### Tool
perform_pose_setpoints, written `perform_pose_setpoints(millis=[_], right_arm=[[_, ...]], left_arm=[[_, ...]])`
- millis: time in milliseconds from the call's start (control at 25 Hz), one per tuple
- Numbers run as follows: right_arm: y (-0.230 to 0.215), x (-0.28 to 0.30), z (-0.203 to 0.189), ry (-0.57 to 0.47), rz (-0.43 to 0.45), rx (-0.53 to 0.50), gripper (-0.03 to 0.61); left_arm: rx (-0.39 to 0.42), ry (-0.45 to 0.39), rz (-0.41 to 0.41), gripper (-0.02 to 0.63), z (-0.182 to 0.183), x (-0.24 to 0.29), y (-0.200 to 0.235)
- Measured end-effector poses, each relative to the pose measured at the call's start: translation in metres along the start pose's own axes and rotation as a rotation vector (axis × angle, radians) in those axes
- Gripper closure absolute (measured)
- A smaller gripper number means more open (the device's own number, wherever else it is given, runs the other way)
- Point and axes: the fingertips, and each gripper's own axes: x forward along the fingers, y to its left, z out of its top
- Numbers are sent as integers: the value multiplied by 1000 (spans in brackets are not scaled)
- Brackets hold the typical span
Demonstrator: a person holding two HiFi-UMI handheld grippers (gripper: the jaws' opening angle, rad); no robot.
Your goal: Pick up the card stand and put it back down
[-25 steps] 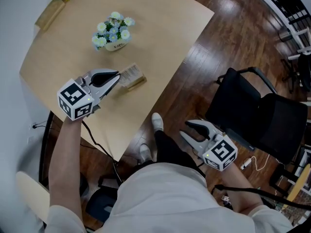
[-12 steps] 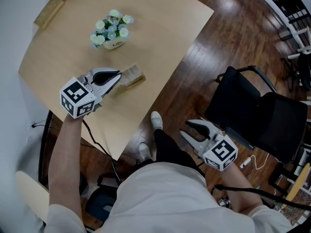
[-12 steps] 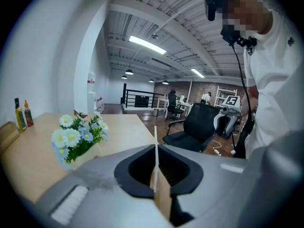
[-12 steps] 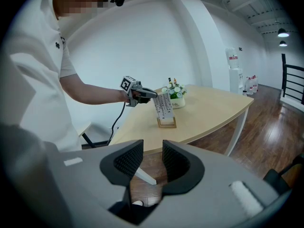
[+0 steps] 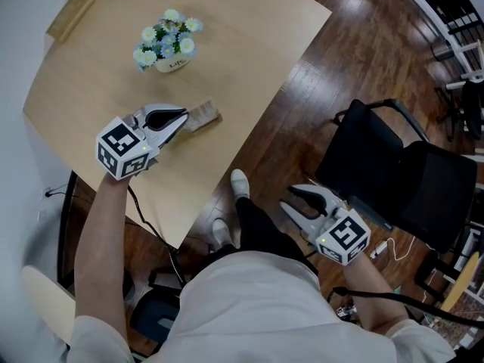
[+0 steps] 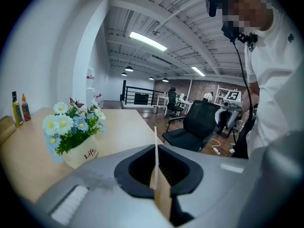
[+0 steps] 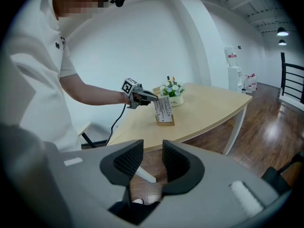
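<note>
Card stand (image 5: 203, 116) upright, clamped in left claw (image 5: 184, 118), long axis in line with it; right claw (image 5: 287, 201) apart, empty.

**A:** The table (image 5: 227, 44) is showing pale beige wood, and the floor (image 5: 363, 44) is gleaming in dark reddish-brown planks.

**B:** The flowers (image 5: 162, 36) are coming through white and pale blue with yellow centres over green leaves. Their pot (image 5: 172, 65) is looking white with dark lettering.

**A:** The card stand (image 5: 203, 116) is showing a tan wooden base. Its card (image 7: 163, 108) is reading white with dark rows, probably print, though it is looking too small to be sure.

**B:** The left gripper (image 5: 181, 119) and right gripper (image 5: 289, 200) are both wearing grey with black pads, and each marker cube (image 5: 121, 148) is flashing black-and-white squares.

**A:** The chair (image 5: 408, 180) is sitting all black, and the shirt (image 5: 257, 308) is showing plain white.
</note>
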Motion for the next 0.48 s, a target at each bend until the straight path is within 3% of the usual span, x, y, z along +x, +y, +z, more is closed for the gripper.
perform_pose_setpoints(millis=[480], right_arm=[[-3, 3, 0, 19, 12, -6, 448]], left_arm=[[2, -2, -8, 594, -10, 6, 4]])
